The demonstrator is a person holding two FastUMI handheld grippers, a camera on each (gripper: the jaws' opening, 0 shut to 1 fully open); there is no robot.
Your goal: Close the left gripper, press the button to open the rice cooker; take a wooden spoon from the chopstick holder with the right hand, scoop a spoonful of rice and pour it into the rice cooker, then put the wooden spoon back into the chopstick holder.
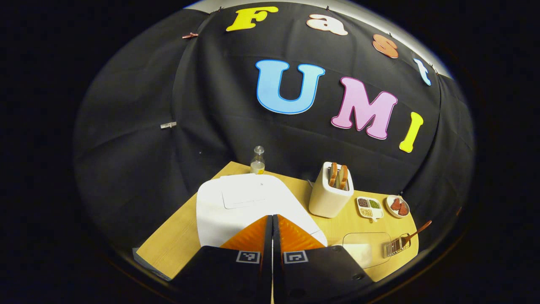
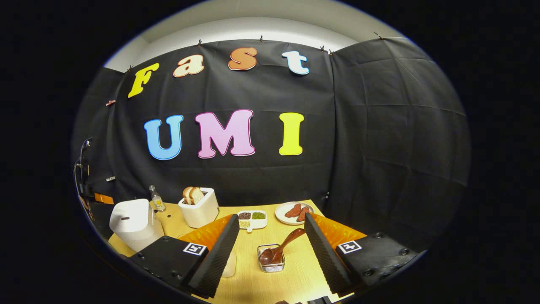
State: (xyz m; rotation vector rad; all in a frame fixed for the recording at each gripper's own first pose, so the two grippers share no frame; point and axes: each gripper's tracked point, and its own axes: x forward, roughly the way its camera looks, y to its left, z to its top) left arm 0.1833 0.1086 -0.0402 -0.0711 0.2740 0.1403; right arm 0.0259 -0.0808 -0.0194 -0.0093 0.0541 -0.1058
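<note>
The left hand-held gripper (image 1: 272, 219) is pressed together above the white rice cooker (image 1: 244, 202). An off-centre push could miss its button. The right hand-held gripper (image 2: 270, 236) is spread apart near the wooden spoon (image 2: 280, 249).

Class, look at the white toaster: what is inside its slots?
Two bread slices stand in the toaster, their tops sticking out; their lower parts are hidden inside.

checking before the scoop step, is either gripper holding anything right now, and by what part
Nothing is held. The left gripper is shut on nothing above the rice cooker; the right gripper is open.
</note>
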